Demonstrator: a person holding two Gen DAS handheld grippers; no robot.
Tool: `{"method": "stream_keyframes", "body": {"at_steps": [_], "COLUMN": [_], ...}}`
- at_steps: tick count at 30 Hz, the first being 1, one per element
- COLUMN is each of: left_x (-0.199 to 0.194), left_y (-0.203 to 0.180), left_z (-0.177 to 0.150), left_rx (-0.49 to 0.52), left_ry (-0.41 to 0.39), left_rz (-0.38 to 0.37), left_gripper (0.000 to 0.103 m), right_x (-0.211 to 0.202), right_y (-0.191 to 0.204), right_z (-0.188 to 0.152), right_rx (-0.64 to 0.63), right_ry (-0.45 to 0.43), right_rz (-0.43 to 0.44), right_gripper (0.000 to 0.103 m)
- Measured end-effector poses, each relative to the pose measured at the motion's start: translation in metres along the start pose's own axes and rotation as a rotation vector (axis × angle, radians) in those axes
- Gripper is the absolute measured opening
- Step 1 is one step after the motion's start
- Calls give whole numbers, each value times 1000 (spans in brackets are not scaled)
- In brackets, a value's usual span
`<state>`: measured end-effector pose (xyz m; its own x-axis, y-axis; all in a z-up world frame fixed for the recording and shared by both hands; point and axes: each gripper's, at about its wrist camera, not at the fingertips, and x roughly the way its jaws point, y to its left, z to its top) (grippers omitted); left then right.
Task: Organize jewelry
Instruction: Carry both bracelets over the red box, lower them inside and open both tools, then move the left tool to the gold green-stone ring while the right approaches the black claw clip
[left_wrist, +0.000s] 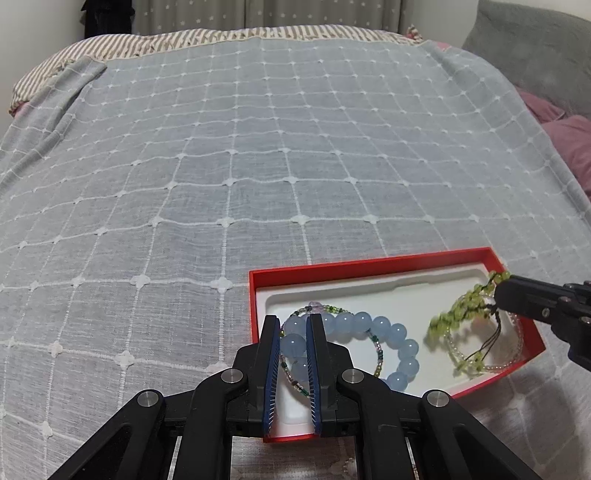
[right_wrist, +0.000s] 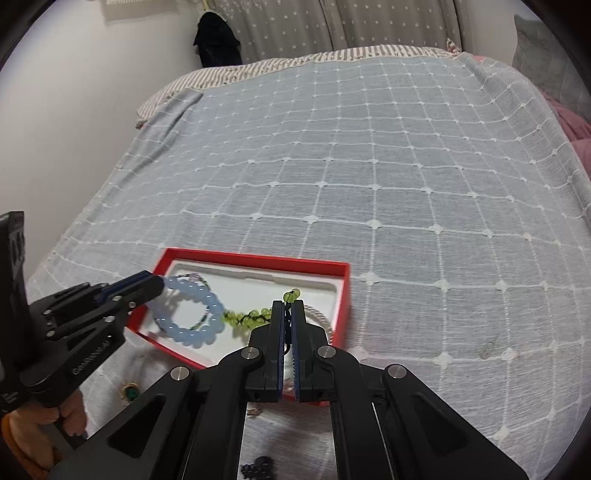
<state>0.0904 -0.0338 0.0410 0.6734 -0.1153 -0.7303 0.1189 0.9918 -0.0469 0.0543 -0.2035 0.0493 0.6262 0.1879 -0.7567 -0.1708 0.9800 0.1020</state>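
A red box (left_wrist: 369, 263) with a white insert lies on the bed. My left gripper (left_wrist: 292, 321) is shut on one bead of a pale blue bead bracelet (left_wrist: 388, 328), whose loop lies on the insert. From the right wrist view the same gripper (right_wrist: 157, 284) holds the blue bracelet (right_wrist: 207, 314) at the box's (right_wrist: 258, 260) left end. My right gripper (right_wrist: 288, 303) is shut on the dark cord of a green bead bracelet (right_wrist: 240, 317). That green bracelet (left_wrist: 461, 310) dangles, blurred, from the right gripper (left_wrist: 498, 291) over the box's right end.
A thin multicoloured bead strand (left_wrist: 378, 354) and a clear bead bracelet (left_wrist: 491, 366) lie in the box. On the checked bedspread (right_wrist: 406, 184) near the box sit a green-stone piece (right_wrist: 130, 392) and a dark piece (right_wrist: 258, 467). A person's hand (right_wrist: 70, 413) grips the left handle.
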Motion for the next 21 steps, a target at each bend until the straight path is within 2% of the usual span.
{"method": "stream_keyframes", "body": {"at_steps": [3, 5, 7, 9, 14, 16, 18, 21], "left_x": [-3, -7, -12, -17, -24, -28, -32, -37], "left_y": [-1, -3, -5, -7, -7, -5, -2, 2], "left_z": [0, 1, -1, -3, -9, -13, -19, -30], "left_rx": [12, 26, 38, 50, 63, 57, 47, 42], "left_ry": [-8, -19, -29, -32, -6, -1, 4, 17], "left_rz": [-1, -4, -8, -8, -11, -9, -9, 9], "left_gripper": [11, 19, 34, 42, 50, 59, 65, 70], "right_x": [-7, -14, -20, -26, -38, -43, -47, -50], "right_y": [-1, 0, 3, 6, 11, 11, 10, 10], "right_z": [2, 2, 1, -1, -11, -16, -21, -26], "right_rx": [10, 4, -4, -12, -37, -37, -37, -41], "right_ry": [-4, -20, -29, -28, -26, -21, -18, -17], "right_rz": [21, 26, 20, 28, 14, 10, 5, 4], "right_gripper": [6, 10, 20, 23, 24, 28, 37, 42]}}
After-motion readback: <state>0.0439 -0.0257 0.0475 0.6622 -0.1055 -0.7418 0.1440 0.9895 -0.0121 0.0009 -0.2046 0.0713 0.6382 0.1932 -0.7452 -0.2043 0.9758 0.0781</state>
